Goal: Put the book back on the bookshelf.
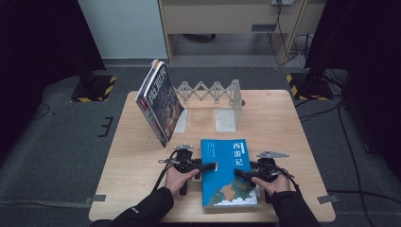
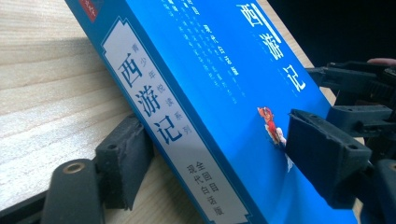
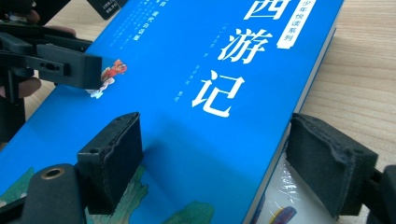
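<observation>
Blue book (image 1: 229, 172) flat near table's (image 1: 283, 123) front edge. Left gripper (image 1: 206, 167) clamps its spine edge, right gripper (image 1: 243, 173) its page edge. Bare tabletop both sides; leaning books (image 1: 158, 100), expanding rack (image 1: 215, 94) behind.

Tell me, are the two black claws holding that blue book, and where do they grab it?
Yes. The left gripper clamps the blue book at its spine edge, the right gripper at its page edge; both jaw pairs straddle cover and underside.

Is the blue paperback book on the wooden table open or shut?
Shut. The blue paperback book lies flat, front cover up, between the left gripper and the right gripper.
</observation>
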Demonstrator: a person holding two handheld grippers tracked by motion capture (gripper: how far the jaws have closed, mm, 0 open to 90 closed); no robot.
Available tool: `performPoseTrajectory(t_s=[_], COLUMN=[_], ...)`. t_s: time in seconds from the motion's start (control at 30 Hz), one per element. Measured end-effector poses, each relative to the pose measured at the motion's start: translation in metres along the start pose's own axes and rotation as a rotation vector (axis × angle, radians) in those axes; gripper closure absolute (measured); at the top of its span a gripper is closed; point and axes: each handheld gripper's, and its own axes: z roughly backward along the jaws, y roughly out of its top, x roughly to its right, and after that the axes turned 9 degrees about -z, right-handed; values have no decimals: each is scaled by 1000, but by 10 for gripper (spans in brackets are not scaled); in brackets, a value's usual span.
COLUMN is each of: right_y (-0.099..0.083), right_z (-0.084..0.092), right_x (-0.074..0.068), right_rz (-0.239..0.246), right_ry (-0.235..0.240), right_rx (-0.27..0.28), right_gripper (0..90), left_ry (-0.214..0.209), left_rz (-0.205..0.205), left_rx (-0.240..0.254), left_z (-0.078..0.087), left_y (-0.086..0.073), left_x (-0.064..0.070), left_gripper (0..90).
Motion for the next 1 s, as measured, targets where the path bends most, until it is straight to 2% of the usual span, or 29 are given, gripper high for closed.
performPoseTrajectory(t_s=[0.1, 0.2, 0.3, 0.43, 0.5, 0.6, 0.67, 0.93, 1.0], right_y=[0, 0, 0, 1, 1, 1, 1, 2, 3], right_z=[1, 1, 2, 3, 3, 3, 3, 3, 4], right_x=[0, 2, 3, 3, 3, 4, 4, 4, 3], right_rz=[-10, -13, -23, -26, -29, -33, -34, -25, -27], right_ry=[1, 5, 11, 11, 13, 22, 31, 32, 32], right_rx=[-5, 0, -5, -8, -11, -11, -8, -16, -18], right_gripper=[188, 193, 196, 200, 203, 224, 233, 239, 253], left_ry=[-14, -34, -85, -82, -93, -123, -124, -129, -132], left_rz=[-4, -25, -26, -50, -48, -73, -75, -47, -26], left_rx=[11, 13, 19, 11, -6, -20, -35, -52, -59], left_z=[6, 7, 6, 6, 3, -1, -2, -1, -1], left_y=[3, 6, 6, 8, 10, 12, 13, 17, 18], left_x=[1, 4, 7, 10, 11, 16, 17, 17, 17], left_gripper=[301, 330, 372, 374, 373, 381, 401, 428, 435])
